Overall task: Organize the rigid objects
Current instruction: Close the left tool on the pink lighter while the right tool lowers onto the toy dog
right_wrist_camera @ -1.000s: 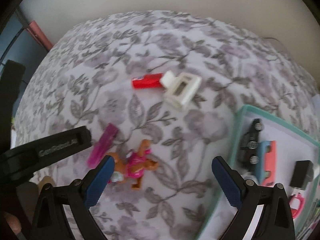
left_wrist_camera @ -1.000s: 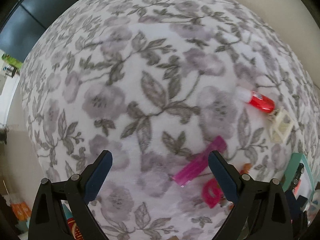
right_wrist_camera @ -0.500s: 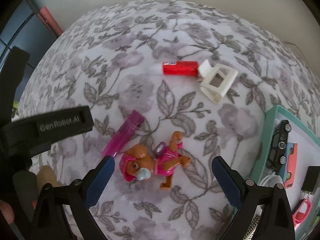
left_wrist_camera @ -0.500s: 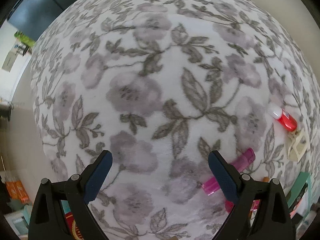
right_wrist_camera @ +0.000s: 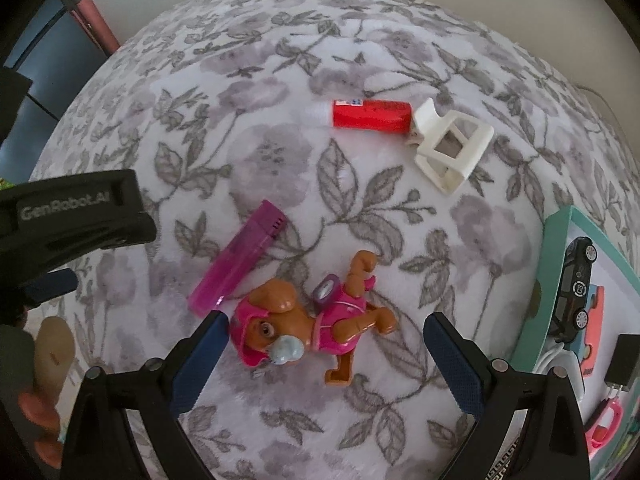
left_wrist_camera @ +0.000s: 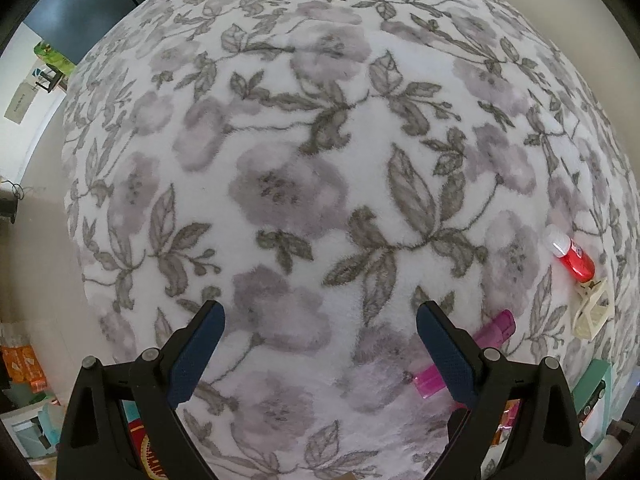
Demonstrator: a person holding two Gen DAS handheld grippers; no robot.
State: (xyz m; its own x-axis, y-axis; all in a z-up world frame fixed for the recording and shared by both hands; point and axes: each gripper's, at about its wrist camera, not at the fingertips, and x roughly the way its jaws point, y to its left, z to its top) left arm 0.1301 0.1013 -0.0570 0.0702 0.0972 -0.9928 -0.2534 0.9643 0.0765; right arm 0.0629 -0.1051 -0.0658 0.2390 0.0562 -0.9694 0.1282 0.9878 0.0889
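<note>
A brown toy dog in a pink outfit (right_wrist_camera: 312, 324) lies on the floral blanket, right between the fingers of my open right gripper (right_wrist_camera: 326, 344). Just left of it lies a magenta lighter (right_wrist_camera: 240, 258), also visible beside my left gripper's right finger as the lighter (left_wrist_camera: 486, 338). Farther back are a red tube (right_wrist_camera: 370, 115) and a white clip (right_wrist_camera: 450, 152); the left wrist view shows the red tube (left_wrist_camera: 572, 256) and white clip (left_wrist_camera: 592, 314) at its right edge. My left gripper (left_wrist_camera: 318, 342) is open over bare blanket, holding nothing.
A teal-rimmed tray (right_wrist_camera: 556, 236) at the right holds toy cars (right_wrist_camera: 576, 288), a black plug and pink items. The left gripper's black body (right_wrist_camera: 76, 212) and a hand (right_wrist_camera: 38, 420) show at the left. The blanket's edge drops off at the left in the left wrist view.
My right gripper has come down and closer to the toy dog, which now sits between its fingers. My left gripper has shifted left, so the lighter and tube slid toward its right edge.
</note>
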